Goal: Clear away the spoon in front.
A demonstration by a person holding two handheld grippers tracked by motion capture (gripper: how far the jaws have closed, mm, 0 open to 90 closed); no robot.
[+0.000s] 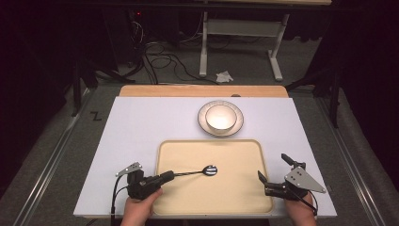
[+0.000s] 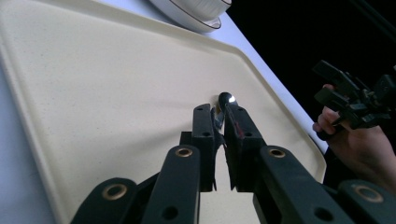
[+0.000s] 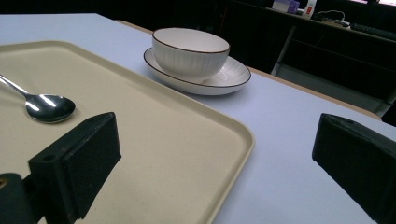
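with the left gripper clamped on the shiny metal spoon's handle and the right gripper gaping apart, lower the spoon flat onto the beige plastic tray before letting go.
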